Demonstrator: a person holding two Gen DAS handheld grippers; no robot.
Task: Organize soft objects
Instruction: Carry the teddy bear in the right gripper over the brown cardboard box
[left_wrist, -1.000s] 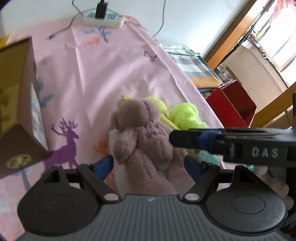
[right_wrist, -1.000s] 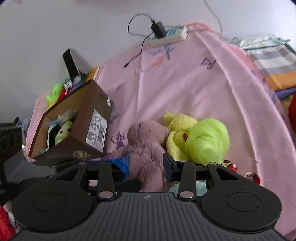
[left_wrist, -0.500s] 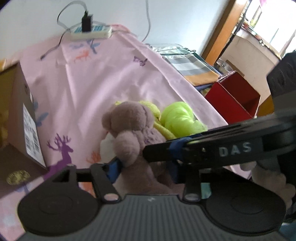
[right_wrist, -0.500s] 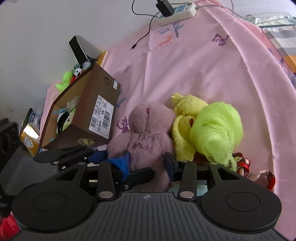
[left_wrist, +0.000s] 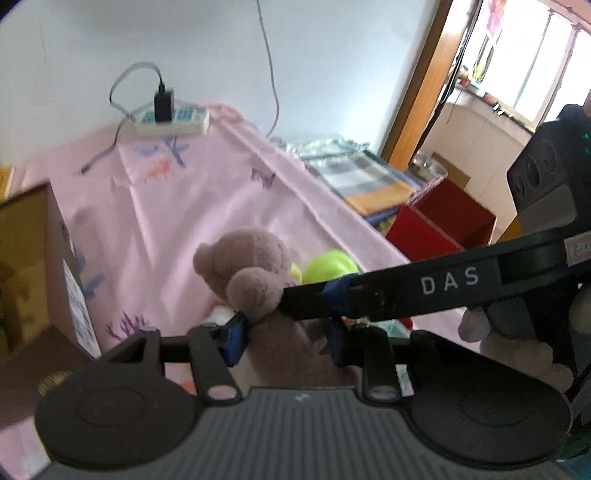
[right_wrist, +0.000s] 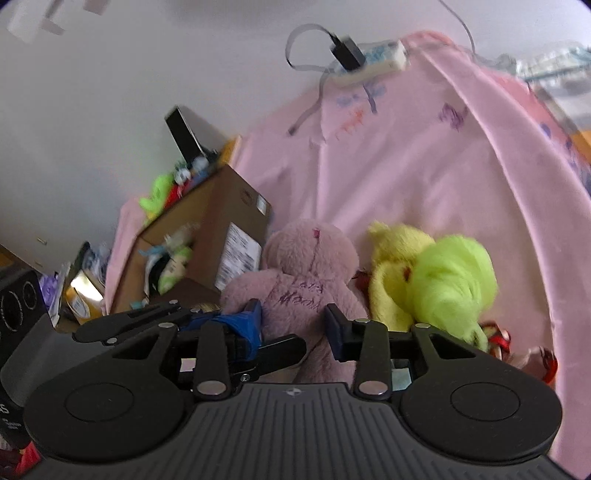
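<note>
1. Left wrist view: the left tongs (left_wrist: 286, 338) have just been closing and now pinch the mauve teddy bear (left_wrist: 258, 280) by its body, above the pink sheet (left_wrist: 177, 221). The right tongs' finger crosses in front.
2. Right wrist view: the right tongs (right_wrist: 293, 323), jaws just narrowing, flank the bear (right_wrist: 303, 280) beside a yellow-green plush (right_wrist: 443, 280); whether they grip, I cannot tell. A cardboard box (right_wrist: 221, 236) stands left.

"DAS" – right hand-held gripper (left_wrist: 334, 299)
</note>
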